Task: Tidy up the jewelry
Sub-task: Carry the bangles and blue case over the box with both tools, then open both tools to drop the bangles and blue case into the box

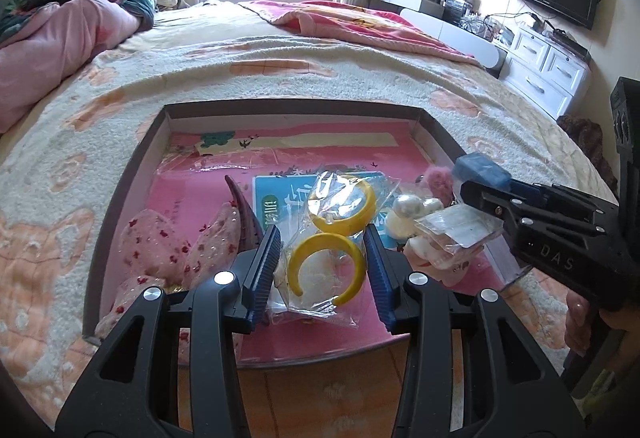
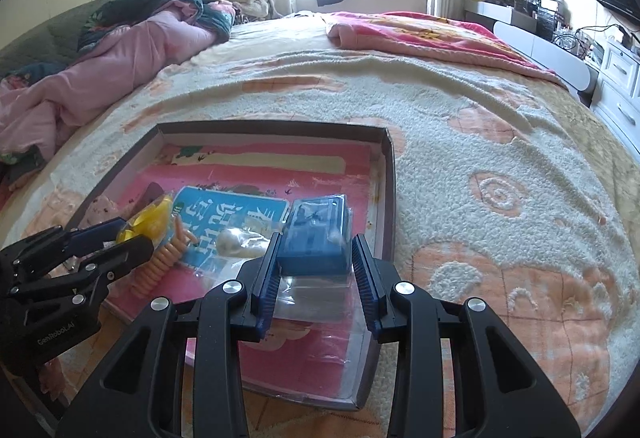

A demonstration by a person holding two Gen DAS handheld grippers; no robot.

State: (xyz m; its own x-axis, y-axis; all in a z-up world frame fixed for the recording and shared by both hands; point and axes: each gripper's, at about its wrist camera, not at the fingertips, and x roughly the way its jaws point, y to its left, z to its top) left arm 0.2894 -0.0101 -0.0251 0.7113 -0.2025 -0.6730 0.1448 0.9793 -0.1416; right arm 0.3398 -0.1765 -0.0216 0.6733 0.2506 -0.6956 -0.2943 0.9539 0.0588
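Observation:
In the left wrist view my left gripper (image 1: 322, 234) is shut on a clear bag of yellow bangles (image 1: 326, 266), held just over the tray. The right wrist view shows that same gripper (image 2: 134, 234) at the left with the yellow bag (image 2: 154, 215) in its tips. My right gripper (image 2: 316, 238) is shut on a small blue box (image 2: 316, 234) wrapped in clear plastic, above the tray's right side. From the left wrist view, the right gripper (image 1: 470, 179) reaches in from the right with the blue box (image 1: 480, 167). The dark-rimmed, pink-lined tray (image 1: 280, 105) lies on the bed.
The tray holds pink fabric bows (image 1: 160, 242), a dark horn-shaped clip (image 1: 244, 213), a blue card (image 2: 224, 213), pearl pieces (image 1: 408, 207), a small clear packet (image 1: 456, 230) and an orange coil tie (image 2: 168, 258). A fluffy cream blanket (image 2: 480, 157) covers the bed around it. A hand (image 1: 576, 318) grips the right tool.

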